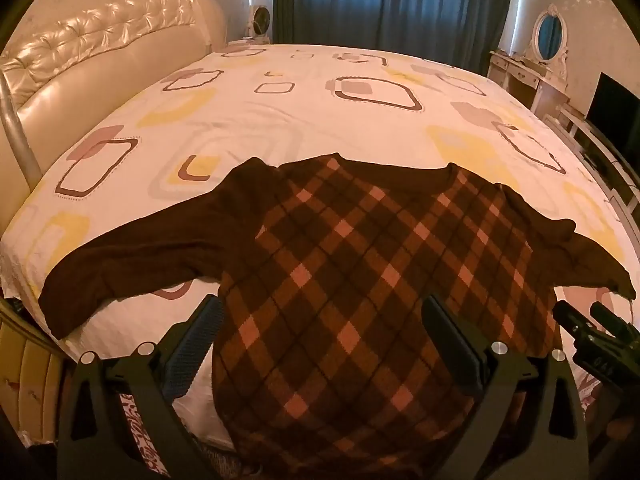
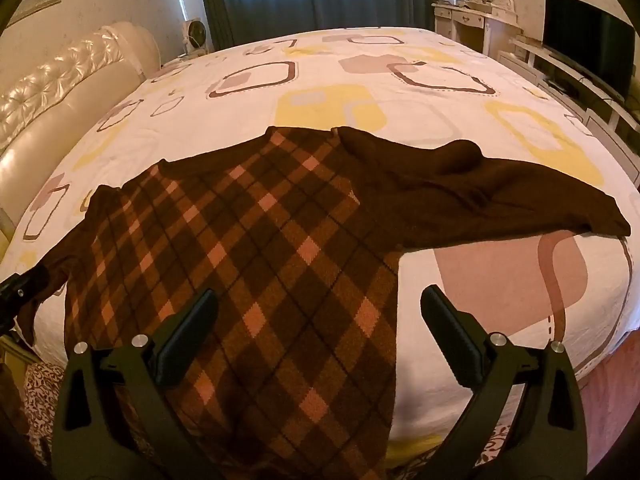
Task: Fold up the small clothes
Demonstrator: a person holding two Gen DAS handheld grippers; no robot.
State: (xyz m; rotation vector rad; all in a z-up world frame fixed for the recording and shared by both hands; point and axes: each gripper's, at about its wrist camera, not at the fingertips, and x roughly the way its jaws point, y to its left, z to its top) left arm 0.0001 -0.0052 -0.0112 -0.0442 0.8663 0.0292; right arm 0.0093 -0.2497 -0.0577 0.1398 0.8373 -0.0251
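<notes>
A brown sweater [image 1: 352, 248] with a diamond check front and plain dark sleeves lies spread flat, front up, on the near part of the bed [image 1: 280, 112], its hem toward the near edge and its neckline pointing toward the far side. Both sleeves are stretched outward: in the left wrist view one sleeve [image 1: 132, 252] runs off toward the near left edge of the mattress, and in the right wrist view the other sleeve [image 2: 488, 200] reaches out to the right, with some bunching near the shoulder. The bed carries a pale sheet printed with yellow, grey and brown rounded squares. The left hand-held gripper [image 1: 320, 320] is angled downward over the lower left part of the sweater with its fingers spread wide; nothing is between the pads, and the left finger [image 1: 200, 340] sits over the sheet just beside the sweater's side edge. The right hand-held gripper [image 2: 320, 316] is likewise angled downward over the lower right part of the garment, fingers spread wide and holding nothing. A padded cream headboard [image 1: 100, 60] stands at the left, blue curtains [image 1: 392, 0] hang at the far wall, and a dressing table with an oval mirror [image 1: 550, 36] and a dark screen [image 2: 588, 48] stand at the right.
</notes>
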